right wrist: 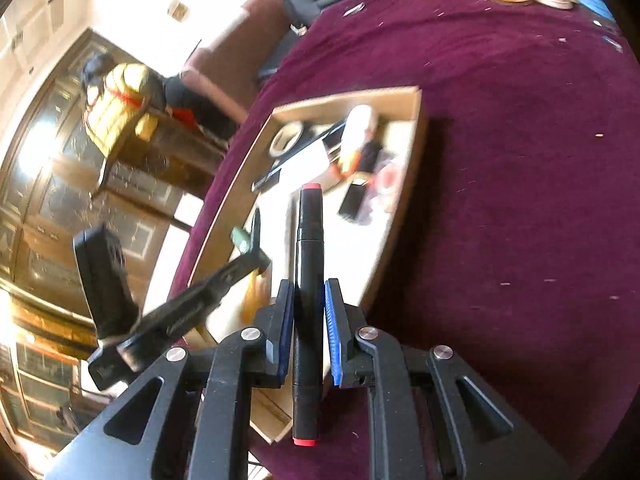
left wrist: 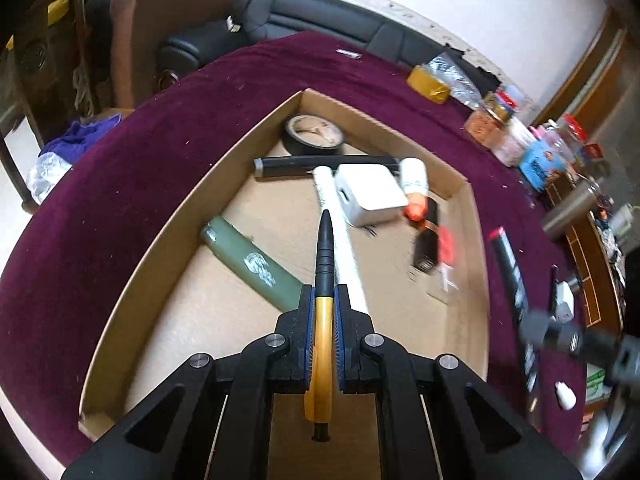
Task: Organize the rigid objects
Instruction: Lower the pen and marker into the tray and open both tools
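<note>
Maroon cloth [right wrist: 520, 200]: left fingers [left wrist: 322, 300] clamp a pen [left wrist: 323, 264]; right fingers [right wrist: 306, 300] clamp a marker [right wrist: 307, 272].

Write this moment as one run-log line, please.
left gripper: jaws shut on yellow pen | right gripper: jaws shut on black marker | both over cardboard box | box: already several items

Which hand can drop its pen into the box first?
Probably the left. The left gripper holds its yellow pen right over the cardboard box. The right gripper holds its black marker near the box's edge, beside the maroon tablecloth.
</note>
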Demonstrator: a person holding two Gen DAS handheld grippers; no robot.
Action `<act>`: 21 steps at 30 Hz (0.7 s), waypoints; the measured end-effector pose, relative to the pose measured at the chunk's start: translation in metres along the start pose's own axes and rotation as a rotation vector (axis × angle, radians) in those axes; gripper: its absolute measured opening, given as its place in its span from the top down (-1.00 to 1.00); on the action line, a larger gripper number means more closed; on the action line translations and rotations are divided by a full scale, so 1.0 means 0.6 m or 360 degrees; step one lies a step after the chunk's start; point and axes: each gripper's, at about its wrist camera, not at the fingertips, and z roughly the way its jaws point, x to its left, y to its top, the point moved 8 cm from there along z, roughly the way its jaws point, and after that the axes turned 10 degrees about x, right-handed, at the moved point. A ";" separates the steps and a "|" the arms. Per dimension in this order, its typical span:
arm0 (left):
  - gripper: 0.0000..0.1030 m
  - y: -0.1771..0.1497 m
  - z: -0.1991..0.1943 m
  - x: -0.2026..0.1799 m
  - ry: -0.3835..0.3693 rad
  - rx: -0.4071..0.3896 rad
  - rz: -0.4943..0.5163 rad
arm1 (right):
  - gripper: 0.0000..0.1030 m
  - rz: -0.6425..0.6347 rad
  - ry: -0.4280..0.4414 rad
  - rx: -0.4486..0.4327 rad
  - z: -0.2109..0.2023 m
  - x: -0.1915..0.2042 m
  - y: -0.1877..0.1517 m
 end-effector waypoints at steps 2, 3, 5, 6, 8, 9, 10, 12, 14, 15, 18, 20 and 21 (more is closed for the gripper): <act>0.87 0.007 0.000 0.003 0.0004 -0.0012 -0.0027 | 0.74 -0.0010 -0.0035 0.0025 0.019 0.006 0.000; 0.86 0.013 0.002 0.006 0.0013 -0.0012 -0.0049 | 0.74 -0.0018 -0.0062 0.0036 0.029 0.009 0.000; 0.69 0.016 0.001 0.009 -0.0007 -0.0015 -0.0080 | 0.74 -0.0035 -0.0118 0.0051 0.041 0.011 0.000; 0.60 0.016 -0.002 0.009 -0.0029 -0.0022 -0.0088 | 0.74 -0.0037 -0.0136 0.0061 0.049 0.013 0.001; 0.36 0.013 -0.010 0.007 -0.0055 -0.0044 -0.0085 | 0.74 -0.0040 -0.0183 0.0066 0.060 0.014 0.002; 0.36 0.011 -0.016 0.006 -0.0070 -0.0057 -0.0081 | 0.74 -0.0042 -0.0213 0.0063 0.062 0.013 0.005; 0.34 0.007 -0.022 0.005 -0.0085 -0.0065 -0.0078 | 0.74 -0.0041 -0.0232 0.0064 0.066 0.012 0.007; 0.21 -0.001 -0.037 0.007 -0.0122 -0.0088 -0.0090 | 0.72 -0.0029 -0.0230 0.0069 0.067 0.009 0.008; 0.13 -0.003 -0.050 0.010 -0.0119 -0.0124 -0.0102 | 0.72 -0.0046 -0.0211 0.0067 0.066 0.016 0.011; 0.13 -0.006 -0.059 0.011 -0.0112 -0.0148 -0.0100 | 0.72 -0.0063 -0.0219 0.0049 0.061 0.018 0.011; 0.13 -0.015 -0.078 0.008 -0.0099 -0.0193 -0.0099 | 0.72 -0.0084 -0.0223 -0.0019 0.039 0.021 0.006; 0.13 -0.023 -0.093 0.001 -0.0071 -0.0223 -0.0095 | 0.72 -0.0079 -0.0196 -0.0081 0.012 0.012 -0.002; 0.13 -0.031 -0.106 -0.007 -0.0042 -0.0252 -0.0086 | 0.72 -0.0080 -0.0185 -0.0132 -0.009 0.005 -0.005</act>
